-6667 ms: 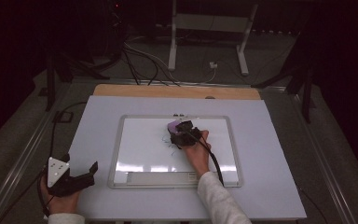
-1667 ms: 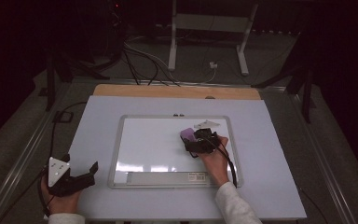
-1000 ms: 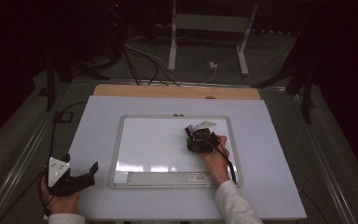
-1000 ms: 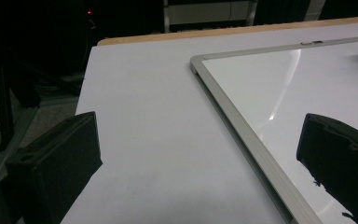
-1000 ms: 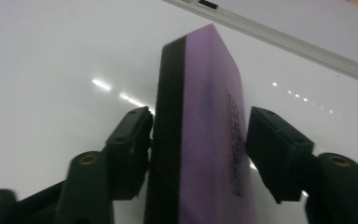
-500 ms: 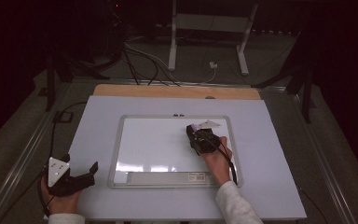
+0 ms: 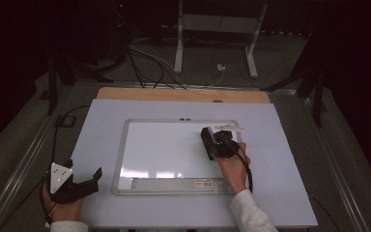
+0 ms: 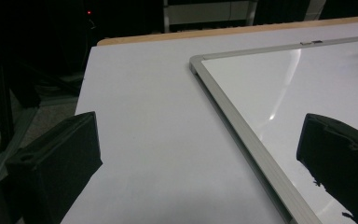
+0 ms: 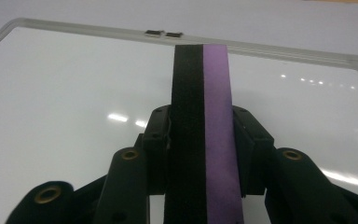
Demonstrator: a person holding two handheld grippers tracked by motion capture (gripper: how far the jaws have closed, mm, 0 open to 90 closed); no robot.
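Observation:
A whiteboard [image 7: 174, 122] with a silver frame lies flat in the middle of the pale table. My right gripper [image 7: 220, 145] hovers over the board's upper right part, shut on an eraser [image 7: 207, 137] with a black half and a purple half. In the right gripper view the eraser [image 9: 203, 116] stands on edge between the pads of the right gripper [image 9: 200, 135] and points at the board's far frame [image 9: 261, 46]. My left gripper [image 7: 84, 171] rests near the table's front left corner. Its jaws stand wide apart in the left gripper view [image 8: 200, 154], with nothing between them.
A small white strip [image 7: 230, 128] lies at the board's top right corner. A tray strip [image 7: 174, 183] runs along the board's near edge. A wooden edge [image 7: 183, 94] borders the far side of the table. Cables [image 7: 145, 58] and a metal stand [image 7: 217, 29] sit on the floor beyond.
The right gripper, with the eraser, has drifted from the board's top middle to its upper right, and slightly right in the last second. The left gripper has not moved.

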